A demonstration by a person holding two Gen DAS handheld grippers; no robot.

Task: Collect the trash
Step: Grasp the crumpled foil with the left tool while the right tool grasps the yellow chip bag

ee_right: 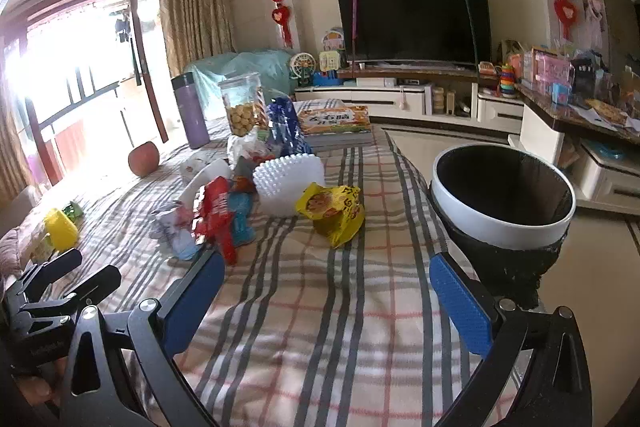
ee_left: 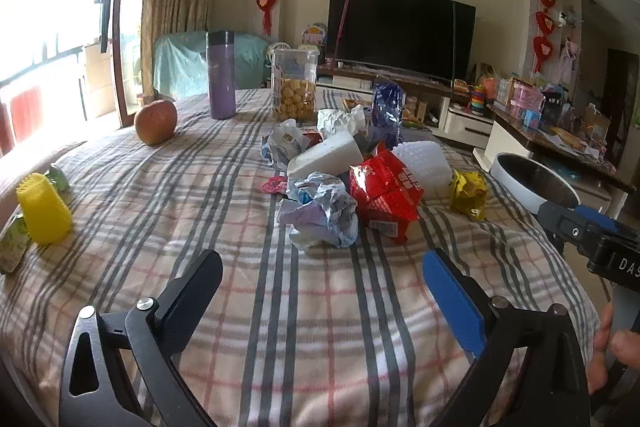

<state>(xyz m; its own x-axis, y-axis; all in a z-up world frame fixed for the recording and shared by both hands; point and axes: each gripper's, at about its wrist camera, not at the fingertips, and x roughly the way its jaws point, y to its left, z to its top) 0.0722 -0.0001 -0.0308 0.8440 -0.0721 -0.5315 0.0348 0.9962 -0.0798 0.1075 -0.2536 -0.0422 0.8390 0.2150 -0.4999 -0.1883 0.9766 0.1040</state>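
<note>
A heap of trash lies mid-table on the plaid cloth (ee_left: 304, 307): crumpled paper (ee_left: 324, 211), a red wrapper (ee_left: 384, 195), a white foam block (ee_left: 328, 157), a white bubble tray (ee_left: 424, 163), a blue bag (ee_left: 386, 109) and a yellow wrapper (ee_left: 470, 195). My left gripper (ee_left: 320, 267) is open and empty, just short of the crumpled paper. My right gripper (ee_right: 326, 275) is open and empty, short of the yellow wrapper (ee_right: 332, 211). A white-rimmed bin with a black liner (ee_right: 504, 223) stands at the table's right edge.
An apple (ee_left: 156, 122), a purple flask (ee_left: 221, 75) and a cookie jar (ee_left: 294, 85) stand at the far side. A yellow cup (ee_left: 43, 209) and green packets (ee_left: 12, 247) lie at the left. A snack box (ee_right: 334, 119) sits at the far end.
</note>
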